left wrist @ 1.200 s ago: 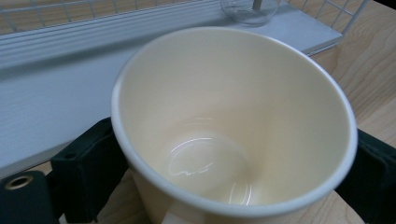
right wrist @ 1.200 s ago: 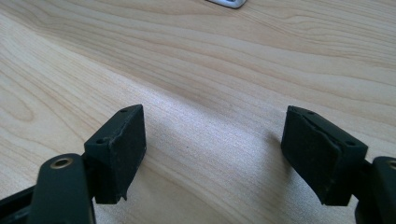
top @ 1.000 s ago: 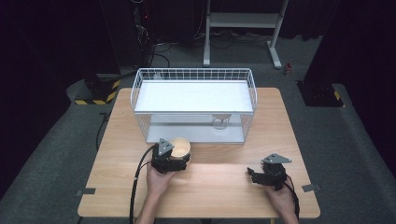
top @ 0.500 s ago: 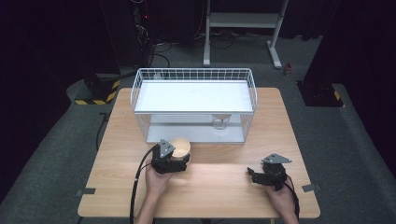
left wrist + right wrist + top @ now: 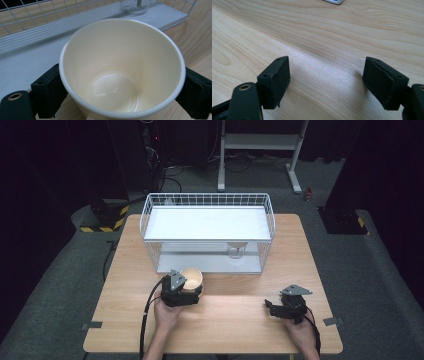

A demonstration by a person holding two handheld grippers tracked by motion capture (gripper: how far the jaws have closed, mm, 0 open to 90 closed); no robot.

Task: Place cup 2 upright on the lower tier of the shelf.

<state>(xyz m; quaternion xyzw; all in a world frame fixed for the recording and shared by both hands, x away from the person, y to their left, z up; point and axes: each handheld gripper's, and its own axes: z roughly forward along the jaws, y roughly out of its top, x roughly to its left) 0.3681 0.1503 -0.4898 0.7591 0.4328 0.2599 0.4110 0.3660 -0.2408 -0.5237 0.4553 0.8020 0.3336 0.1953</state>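
Dark surroundings enclose a light wooden table [image 5: 235,320], with grey floor on all sides and a metal stand [image 5: 260,142] beyond the far edge. On the far half of the table stands a white wire rack [image 5: 207,220] with a white upper shelf and a lower white base; a clear glass [image 5: 236,251] sits on that base toward the right, and its lower part appears at the top of the left gripper view [image 5: 135,5]. Just in front of the rack, left of centre, the left gripper [image 5: 182,292] is held in a hand [image 5: 167,312] and its black jaws stand on either side of a cream cup [image 5: 191,279], pressed against the cup's outer wall. In the left gripper view the cup [image 5: 122,67] is upright with its mouth open to the camera, its interior glossy and empty, and it sits close to the rack's base edge. Whether the cup rests on the table or is lifted cannot be told. The right gripper [image 5: 280,309] lies near the front right of the table, held in the other hand [image 5: 300,335], well apart from the cup. In the right gripper view its jaws [image 5: 325,82] are spread wide over bare wood, with nothing between them.
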